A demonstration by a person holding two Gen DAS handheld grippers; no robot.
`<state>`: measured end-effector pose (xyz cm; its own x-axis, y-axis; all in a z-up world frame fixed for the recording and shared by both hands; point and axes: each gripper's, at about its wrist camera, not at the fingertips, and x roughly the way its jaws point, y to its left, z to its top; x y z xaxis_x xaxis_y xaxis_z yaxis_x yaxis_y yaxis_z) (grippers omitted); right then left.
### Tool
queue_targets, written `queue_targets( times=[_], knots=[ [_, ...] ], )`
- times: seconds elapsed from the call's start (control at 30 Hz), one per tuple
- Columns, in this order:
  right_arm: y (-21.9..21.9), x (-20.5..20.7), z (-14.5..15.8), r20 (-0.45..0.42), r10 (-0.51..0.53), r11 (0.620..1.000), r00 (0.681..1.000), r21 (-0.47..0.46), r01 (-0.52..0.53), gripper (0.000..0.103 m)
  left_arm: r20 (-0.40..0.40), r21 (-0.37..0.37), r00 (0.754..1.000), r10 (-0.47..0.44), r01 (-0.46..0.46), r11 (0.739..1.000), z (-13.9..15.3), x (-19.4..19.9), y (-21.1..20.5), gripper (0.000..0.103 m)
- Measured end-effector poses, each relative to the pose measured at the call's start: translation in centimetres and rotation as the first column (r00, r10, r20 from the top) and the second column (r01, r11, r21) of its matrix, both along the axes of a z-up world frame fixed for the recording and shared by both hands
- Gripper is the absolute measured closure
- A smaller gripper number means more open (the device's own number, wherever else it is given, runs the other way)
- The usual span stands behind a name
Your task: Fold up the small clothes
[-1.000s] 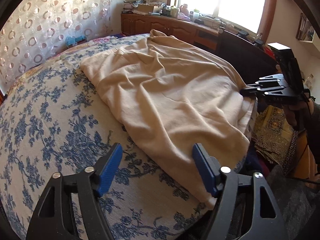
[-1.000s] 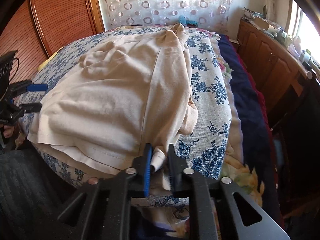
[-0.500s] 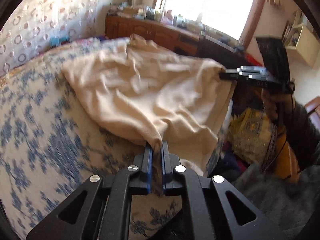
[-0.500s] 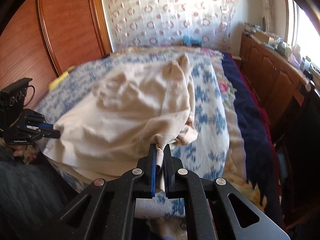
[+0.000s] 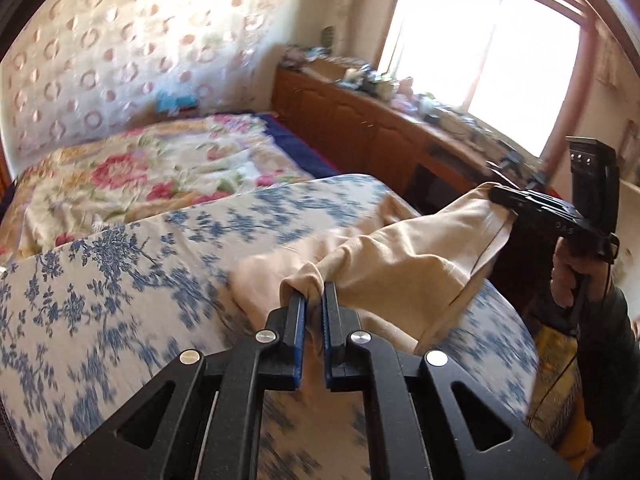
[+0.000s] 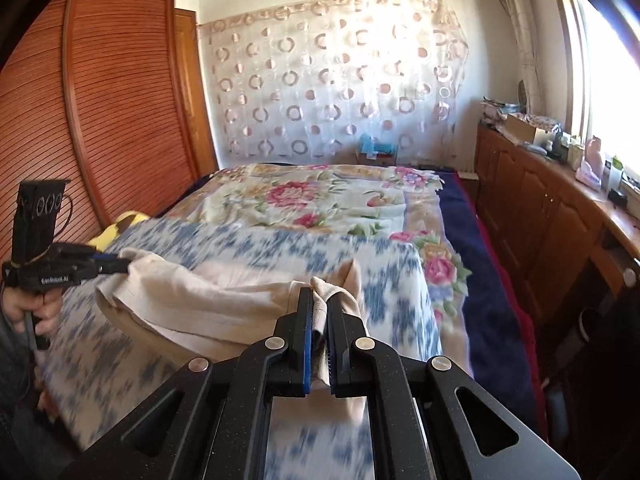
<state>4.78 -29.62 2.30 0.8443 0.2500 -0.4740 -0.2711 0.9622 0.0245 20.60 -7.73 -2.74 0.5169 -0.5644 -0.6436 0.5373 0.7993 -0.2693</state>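
Note:
A beige garment [image 5: 400, 264] hangs stretched between my two grippers above the blue-flowered bedspread [image 5: 100, 292]. My left gripper [image 5: 311, 300] is shut on one bunched corner of it. My right gripper [image 6: 319, 300] is shut on the other corner; it also shows at the right of the left wrist view [image 5: 500, 196], pinching the cloth. In the right wrist view the garment [image 6: 208, 292] sags over the bed toward my left gripper [image 6: 124, 266] at the far left. The lower part of the garment trails on the bed.
A floral quilt [image 6: 320, 200] covers the far half of the bed, with a dark blue blanket edge [image 6: 480, 280] on the right. A wooden cabinet [image 6: 540, 216] with clutter runs under the window. A slatted wardrobe [image 6: 100, 120] stands on the left.
My left gripper closed on the garment's corner. Both grippers have lifted the garment and carried it up off the bed; it lay spread flat before and now hangs bunched between them.

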Motion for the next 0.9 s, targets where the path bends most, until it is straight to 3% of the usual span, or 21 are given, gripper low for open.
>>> queue_targets(
  times=[0.07,0.13,0.23,0.3,0.37,0.47,0.5,0.53,0.73,0.9],
  knots=[
    [0.2,3.1,-0.6,-0.028,-0.019,1.000,0.999,0.004,0.020,0.098,-0.069,-0.014,0.998,0.012,-0.013,1.000,-1.2,2.2,0.3,0.095],
    [0.9,5.6,-1.6,-0.061,-0.022,1.000,0.998,0.003,0.022,0.098,-0.090,-0.012,0.996,0.022,-0.023,1.000,-2.1,3.7,0.6,0.093],
    [1.8,8.4,-2.7,-0.098,-0.021,1.000,0.995,-0.008,0.021,0.097,-0.073,0.008,0.996,0.051,-0.050,0.999,-2.5,4.4,1.0,0.079],
    [1.9,9.9,-3.0,-0.115,-0.022,1.000,0.993,-0.008,0.021,0.098,-0.052,-0.006,0.997,0.065,-0.065,0.998,-2.4,4.6,1.7,0.061],
    [1.6,10.8,-2.7,-0.127,-0.028,1.000,0.992,-0.006,0.027,0.096,-0.033,-0.011,0.997,0.071,-0.071,0.997,-2.1,4.5,2.2,0.053],
    [0.4,10.8,-1.1,-0.120,-0.053,0.999,0.991,-0.008,0.052,0.071,-0.028,0.009,0.999,0.042,-0.041,0.999,-2.4,3.8,2.0,0.033],
    [0.3,10.3,-0.6,-0.112,-0.059,0.998,0.992,-0.014,0.058,0.057,-0.022,0.013,0.999,0.032,-0.031,0.999,-2.4,3.5,1.9,0.031],
    [0.4,9.5,-0.3,-0.105,-0.067,0.998,0.992,-0.025,0.065,0.051,-0.020,0.021,1.000,0.021,-0.020,1.000,-2.6,3.0,1.7,0.031],
    [0.8,5.7,-0.5,-0.110,-0.010,0.995,0.994,-0.097,-0.001,0.039,-0.056,0.078,0.997,-0.046,0.050,0.996,-4.4,1.0,0.5,0.030],
    [1.0,3.1,-1.7,-0.177,0.048,0.988,0.983,-0.136,-0.072,0.038,-0.075,0.159,0.995,-0.059,0.070,0.985,-5.9,1.4,-1.0,0.030]
  ],
)
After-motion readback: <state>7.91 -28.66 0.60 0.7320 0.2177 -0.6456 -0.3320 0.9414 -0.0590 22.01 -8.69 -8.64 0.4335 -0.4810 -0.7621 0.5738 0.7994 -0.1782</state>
